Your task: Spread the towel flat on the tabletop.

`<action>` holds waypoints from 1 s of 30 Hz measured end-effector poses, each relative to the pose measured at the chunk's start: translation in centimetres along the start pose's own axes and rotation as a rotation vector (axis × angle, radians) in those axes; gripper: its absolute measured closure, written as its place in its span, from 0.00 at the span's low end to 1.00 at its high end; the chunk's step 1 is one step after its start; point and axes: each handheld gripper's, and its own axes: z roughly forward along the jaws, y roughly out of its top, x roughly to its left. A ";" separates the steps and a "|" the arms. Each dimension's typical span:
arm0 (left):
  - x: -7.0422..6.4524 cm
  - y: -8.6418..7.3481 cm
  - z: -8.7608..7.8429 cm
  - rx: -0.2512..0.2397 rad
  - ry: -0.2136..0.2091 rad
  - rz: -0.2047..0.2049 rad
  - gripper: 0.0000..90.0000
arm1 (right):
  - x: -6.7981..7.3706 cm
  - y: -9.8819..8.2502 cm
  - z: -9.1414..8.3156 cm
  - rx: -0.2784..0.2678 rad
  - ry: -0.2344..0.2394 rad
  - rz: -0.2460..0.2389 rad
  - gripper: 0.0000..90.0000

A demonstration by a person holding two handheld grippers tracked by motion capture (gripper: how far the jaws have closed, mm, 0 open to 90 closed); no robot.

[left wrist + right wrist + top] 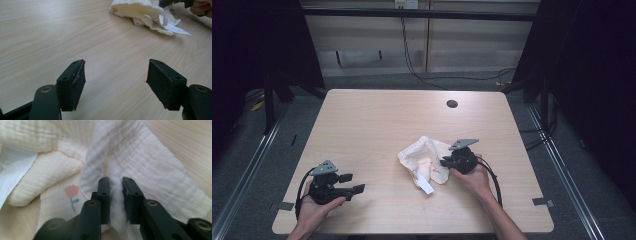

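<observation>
Wood table (377, 120) | 1 cloth (424, 155) | R gripper (115, 195) pinching cloth | L gripper (116, 82) released

Overhead light falls evenly on the desk (377, 125); surroundings stay dark. Shadows are soft and short. Both gripper views are slightly soft, with blur in the near foreground.

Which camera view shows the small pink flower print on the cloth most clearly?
The right gripper view: the flower print lies close, sharp, left of the right gripper, which pinches a fold of the cloth. The high view and left gripper view show faint pink marks.
</observation>
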 end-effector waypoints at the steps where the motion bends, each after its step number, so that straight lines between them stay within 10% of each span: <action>1: 0.0 0.0 0.0 -0.001 -0.001 0.001 0.34 | 0.0 0.0 -0.1 0.006 0.004 0.001 0.93; 30: -1.4 0.8 0.6 -0.009 -0.083 0.061 0.56 | 4.3 -1.9 -1.3 -0.005 0.181 -0.111 0.95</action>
